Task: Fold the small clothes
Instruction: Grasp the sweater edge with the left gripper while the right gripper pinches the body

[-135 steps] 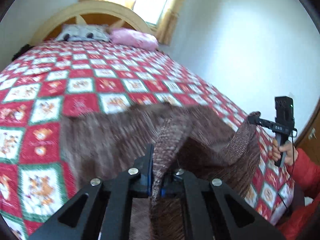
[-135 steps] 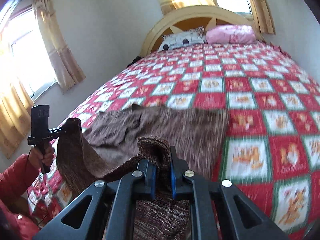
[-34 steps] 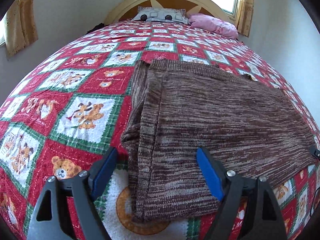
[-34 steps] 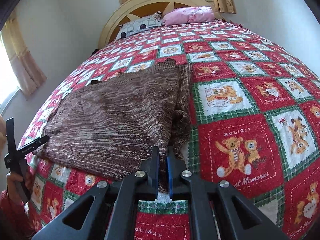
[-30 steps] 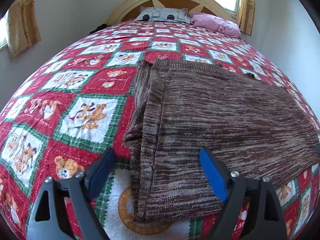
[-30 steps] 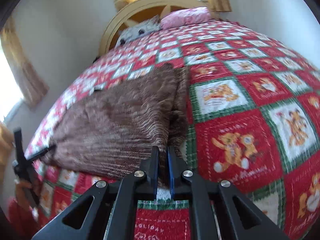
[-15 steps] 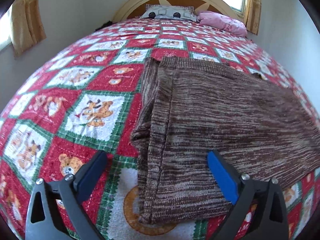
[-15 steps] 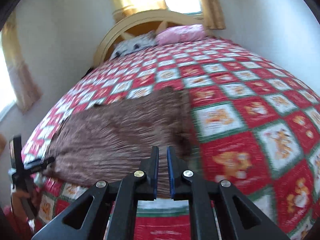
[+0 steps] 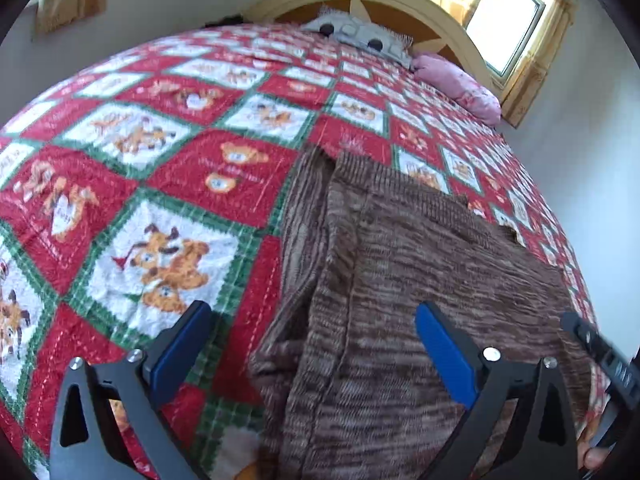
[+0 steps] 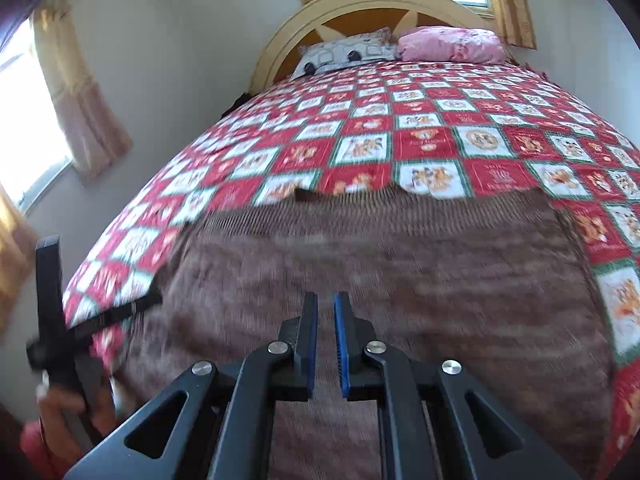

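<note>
A brown marled knit garment (image 9: 420, 280) lies flat on the bed, folded over on itself, with a folded edge running along its left side. It also fills the near part of the right wrist view (image 10: 380, 264). My left gripper (image 9: 312, 344) is open wide and empty, hovering over the garment's near left edge. My right gripper (image 10: 326, 332) has its blue pads nearly together with a thin gap, holding nothing, above the garment's near middle. The left gripper also shows at the left in the right wrist view (image 10: 132, 312), by the garment's left corner.
The bed carries a red, white and green teddy-bear quilt (image 9: 168, 184). A grey pillow (image 10: 344, 54) and a pink pillow (image 10: 452, 44) lie by the yellow headboard (image 10: 384, 4). Curtained windows flank the bed. The wall stands close on the bed's right in the left wrist view.
My right gripper has let go of the garment's right edge and swung left to its middle. My left gripper has stayed open and turned slightly left. The garment now lies flat.
</note>
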### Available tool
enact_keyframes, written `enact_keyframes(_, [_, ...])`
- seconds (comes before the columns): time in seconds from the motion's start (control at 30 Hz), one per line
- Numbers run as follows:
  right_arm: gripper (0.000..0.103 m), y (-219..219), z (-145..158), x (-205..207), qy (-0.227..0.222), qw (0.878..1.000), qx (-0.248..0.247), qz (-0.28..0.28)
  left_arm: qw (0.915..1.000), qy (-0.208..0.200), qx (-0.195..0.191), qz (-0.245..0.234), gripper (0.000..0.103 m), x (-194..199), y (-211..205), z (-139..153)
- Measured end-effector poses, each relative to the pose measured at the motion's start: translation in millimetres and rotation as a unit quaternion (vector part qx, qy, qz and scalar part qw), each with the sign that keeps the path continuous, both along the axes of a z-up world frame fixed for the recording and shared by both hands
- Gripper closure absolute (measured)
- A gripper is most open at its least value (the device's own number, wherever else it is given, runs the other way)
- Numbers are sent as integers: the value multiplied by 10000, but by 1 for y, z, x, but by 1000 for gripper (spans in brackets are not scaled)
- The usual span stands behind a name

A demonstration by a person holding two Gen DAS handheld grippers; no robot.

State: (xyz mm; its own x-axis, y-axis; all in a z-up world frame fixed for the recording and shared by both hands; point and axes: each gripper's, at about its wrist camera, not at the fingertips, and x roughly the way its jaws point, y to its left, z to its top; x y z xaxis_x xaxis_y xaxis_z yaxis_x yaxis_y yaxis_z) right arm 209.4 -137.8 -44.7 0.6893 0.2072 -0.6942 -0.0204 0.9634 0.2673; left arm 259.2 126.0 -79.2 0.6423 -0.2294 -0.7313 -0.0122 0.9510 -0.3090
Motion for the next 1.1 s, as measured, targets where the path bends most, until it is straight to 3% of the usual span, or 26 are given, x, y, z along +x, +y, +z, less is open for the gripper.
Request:
enact_keyframes(0.1, [94, 4, -13, 26, 86, 9994, 326, -19, 9998, 3, 210, -73, 0, 0, -9, -2])
enact_keyframes(0.17, [94, 7, -45, 46, 651, 9973, 330, 9, 9998, 6, 164, -87, 0, 2, -6, -1])
enact_keyframes(0.23, [94, 2, -51, 44, 449, 9971, 611, -11, 10000, -2, -40, -79, 0, 2, 0, -2])
enact_keyframes(0.43, [94, -5, -53, 43, 427, 9950, 900, -2, 9992, -55, -388, -16, 4, 1, 6, -2])
enact_keyframes(0.47, [94, -5, -54, 43, 418, 9950, 902, 0, 9990, -88, -432, -52, 18, 0, 6, -1])
enact_keyframes(0.5, [94, -4, -53, 43, 412, 9952, 889, 0, 9986, -92, -506, -107, 40, -1, 6, -1])
enact_keyframes(0.53, [94, -3, -52, 44, 406, 9954, 863, 1, 9984, -67, -549, -113, 48, -1, 6, -2])
enact_keyframes(0.63, [94, -3, -53, 43, 389, 9957, 836, 4, 9977, -43, -674, -60, 52, -2, 9, -4])
enact_keyframes(0.73, [94, -5, -53, 42, 384, 9950, 923, 6, 9964, 4, -845, 104, 69, -1, 17, -5])
enact_keyframes(0.83, [94, -7, -54, 42, 382, 9943, 997, 12, 9906, 66, -1350, 232, 89, -1, 28, -9])
enact_keyframes(0.87, [94, -7, -54, 42, 381, 9942, 1008, 11, 9884, 86, -1492, 252, 91, -1, 30, -10])
enact_keyframes(1.1, [94, -7, -54, 42, 378, 9943, 1000, 15, 9894, -160, -1440, 97, 94, -2, 16, 9])
